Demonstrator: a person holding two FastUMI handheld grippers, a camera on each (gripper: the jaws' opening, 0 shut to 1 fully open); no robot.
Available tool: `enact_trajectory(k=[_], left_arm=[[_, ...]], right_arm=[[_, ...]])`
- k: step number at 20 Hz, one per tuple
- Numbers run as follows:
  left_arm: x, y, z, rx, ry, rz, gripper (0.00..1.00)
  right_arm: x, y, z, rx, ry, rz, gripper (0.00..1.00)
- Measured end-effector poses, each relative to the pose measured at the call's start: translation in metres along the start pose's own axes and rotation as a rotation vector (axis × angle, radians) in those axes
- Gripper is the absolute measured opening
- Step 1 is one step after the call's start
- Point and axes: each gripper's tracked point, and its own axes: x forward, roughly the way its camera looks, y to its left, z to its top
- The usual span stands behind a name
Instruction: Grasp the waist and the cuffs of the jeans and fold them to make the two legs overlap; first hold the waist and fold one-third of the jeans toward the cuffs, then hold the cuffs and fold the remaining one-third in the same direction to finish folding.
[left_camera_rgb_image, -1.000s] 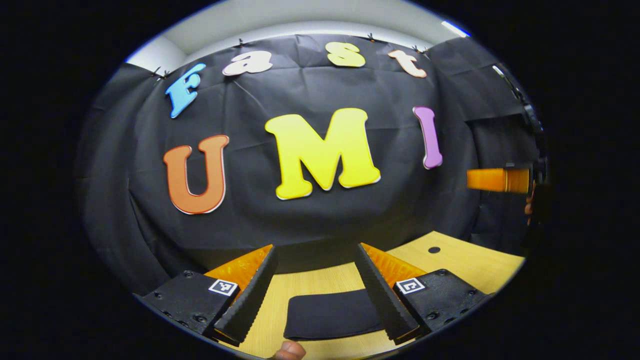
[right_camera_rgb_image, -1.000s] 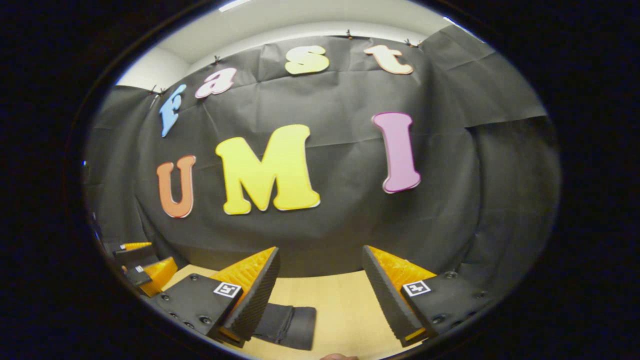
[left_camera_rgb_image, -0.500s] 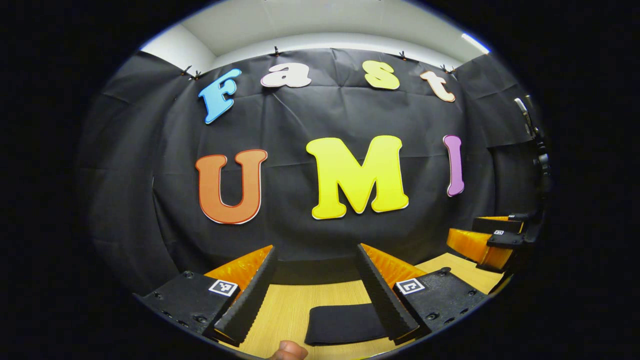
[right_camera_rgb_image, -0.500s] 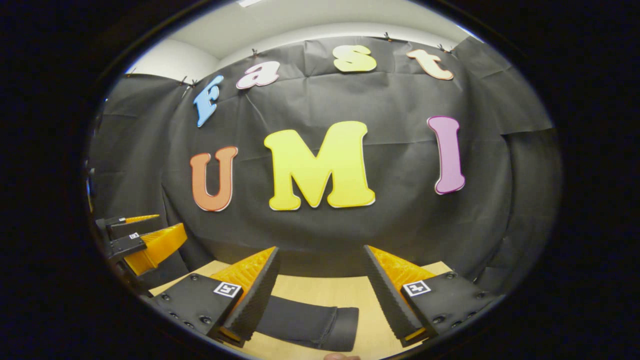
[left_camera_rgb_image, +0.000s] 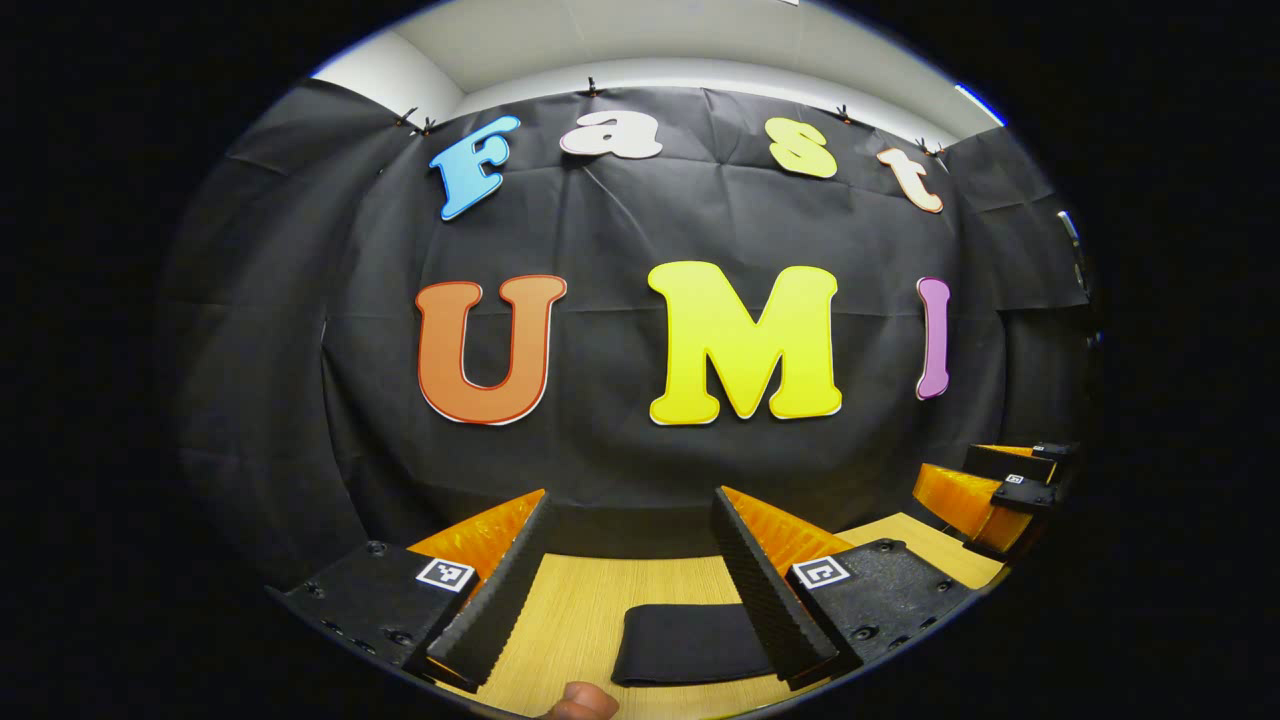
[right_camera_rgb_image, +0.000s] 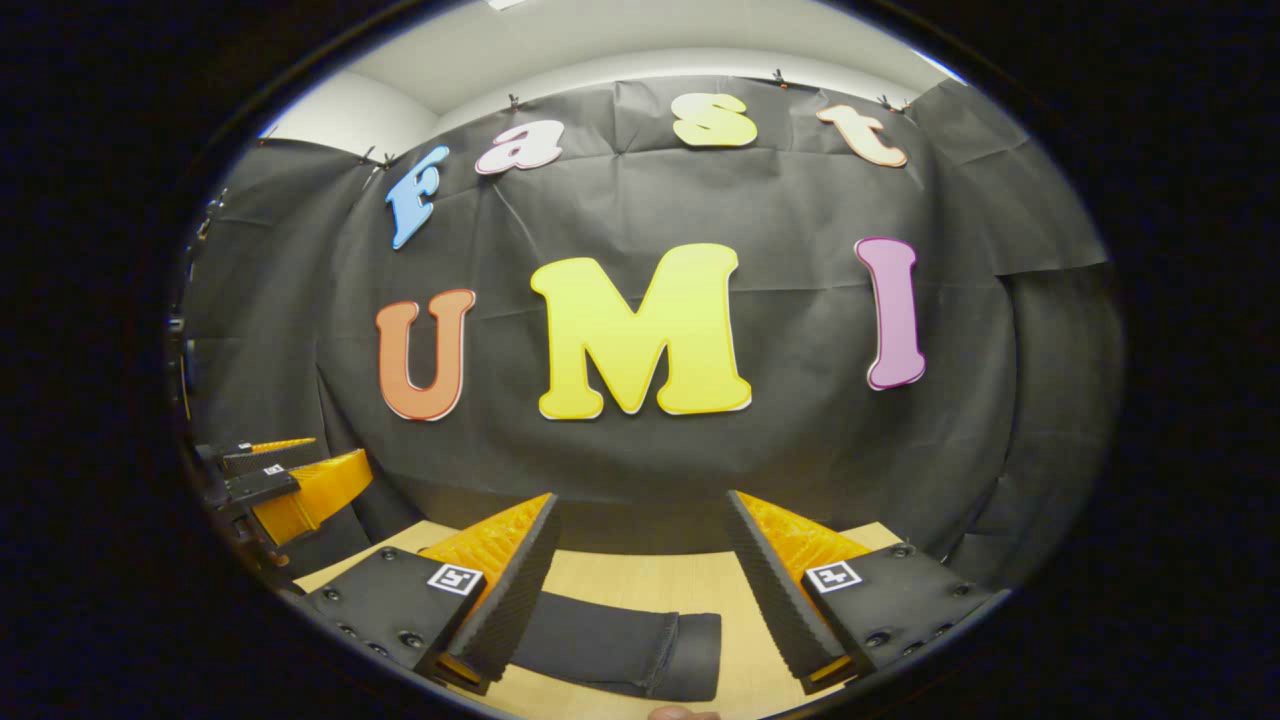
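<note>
Left gripper view: the left gripper is held above the light wooden table, its two fingers spread wide apart with nothing between them. Beyond and below the fingertips lies the dark, near-black folded jeans bundle, a compact flat rectangle resting on the table; its right end is hidden behind the right finger. A fingertip of the person's hand shows at the bottom edge. At the right margin, the right gripper appears farther off, raised above the table's far right part and well apart from the jeans.

Right gripper view: the right gripper likewise hovers over the wooden table, its fingers parted and empty. The folded jeans lie on the table to the lower left, the bundle's rounded, layered edge facing right and its left part hidden behind the left finger; neither finger touches the fabric. The left gripper shows at the left margin, lifted clear of the table. The black cloth wall stands behind the table's far edge.
</note>
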Motion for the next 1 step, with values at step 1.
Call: enact_trajectory(k=[1], left_arm=[[0.0011, 0.0001, 0.0012, 0.003, -0.001, 0.001, 0.99]], right_arm=[[0.0003, -0.0012, 0.0002, 0.000, -0.001, -0.005, 1.00]])
